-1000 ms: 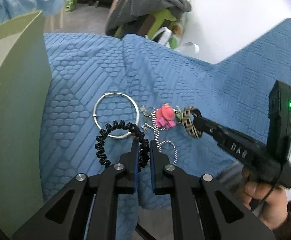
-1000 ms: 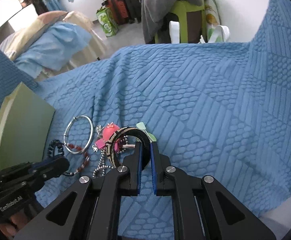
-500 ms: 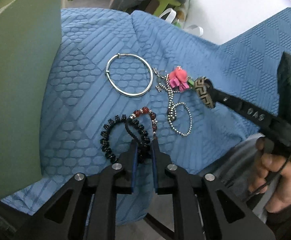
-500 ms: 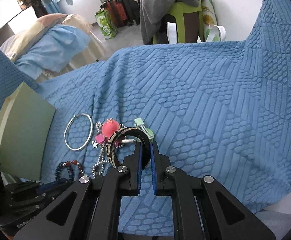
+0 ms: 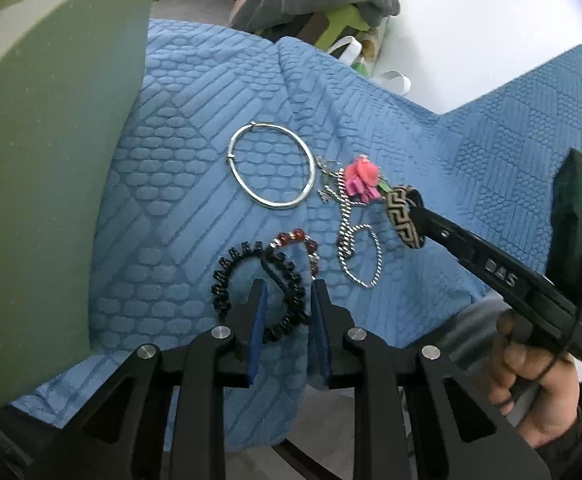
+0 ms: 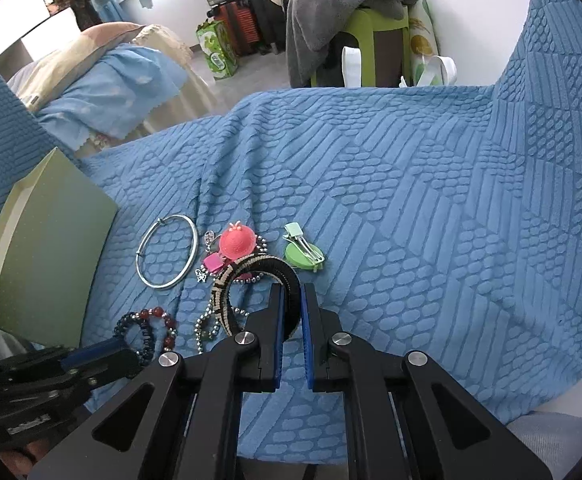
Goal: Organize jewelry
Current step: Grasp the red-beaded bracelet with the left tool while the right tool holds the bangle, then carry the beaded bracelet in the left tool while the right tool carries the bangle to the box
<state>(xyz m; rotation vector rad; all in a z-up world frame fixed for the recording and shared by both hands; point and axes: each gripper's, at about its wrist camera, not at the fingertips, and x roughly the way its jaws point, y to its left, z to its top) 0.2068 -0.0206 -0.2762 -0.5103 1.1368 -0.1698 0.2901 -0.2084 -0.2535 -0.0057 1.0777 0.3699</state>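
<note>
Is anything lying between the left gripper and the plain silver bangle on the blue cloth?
Yes. The black coiled bracelet and red bead bracelet lie between the left gripper and the silver bangle.

The green box (image 5: 47,168) is blurred and cut off by the left edge in the left view, so its inside cannot be seen. In the right view the left gripper (image 6: 103,356) hides part of the black coil (image 6: 145,338). The small charms (image 6: 202,275) beside the pink ornament (image 6: 237,242) are too small to tell.
</note>
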